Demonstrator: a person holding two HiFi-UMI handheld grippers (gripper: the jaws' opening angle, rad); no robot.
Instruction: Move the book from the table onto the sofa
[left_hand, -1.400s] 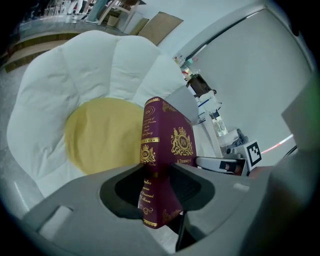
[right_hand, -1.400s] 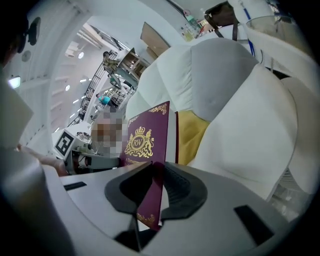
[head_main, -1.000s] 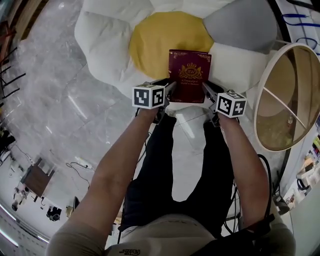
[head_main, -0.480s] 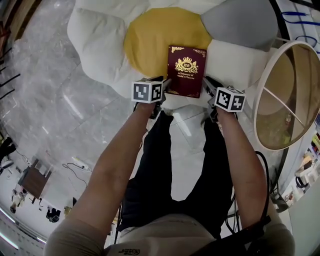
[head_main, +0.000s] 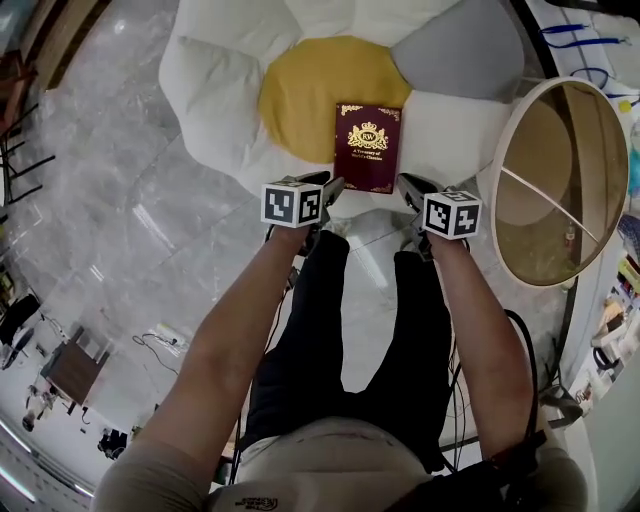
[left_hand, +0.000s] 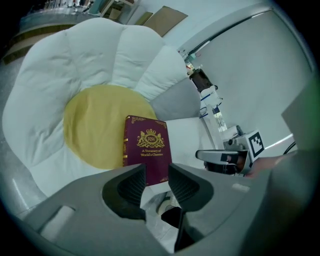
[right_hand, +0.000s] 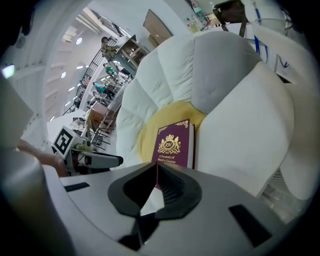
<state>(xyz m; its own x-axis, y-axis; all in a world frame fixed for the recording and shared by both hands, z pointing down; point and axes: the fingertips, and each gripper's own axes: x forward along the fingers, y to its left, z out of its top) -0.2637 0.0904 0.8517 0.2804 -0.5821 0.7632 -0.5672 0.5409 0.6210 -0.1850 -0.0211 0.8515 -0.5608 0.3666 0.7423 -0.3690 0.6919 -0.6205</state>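
A dark red book (head_main: 368, 148) with a gold crest lies flat on the flower-shaped sofa (head_main: 220, 90), partly on its yellow centre (head_main: 300, 95) and partly on a white petal. Neither gripper touches it. My left gripper (head_main: 331, 187) hovers just short of the book's near left corner; its jaws stand apart with nothing between them and are closing slightly. My right gripper (head_main: 409, 186) hovers off the near right corner, its jaws closing, tips together on nothing. The left gripper view shows the book (left_hand: 148, 150) beyond the gripper (left_hand: 157, 172). The right gripper view shows the same book (right_hand: 174, 142) past the gripper (right_hand: 156, 167).
A round table (head_main: 570, 220) with a white rim and tan glass top stands at the right, close to the sofa's grey petal (head_main: 470, 45). Grey marble floor (head_main: 120, 200) spreads to the left. The person's legs are below the grippers.
Both grippers have drawn back from the book's near corners, leaving it lying on the sofa. The right gripper's jaws have come together.
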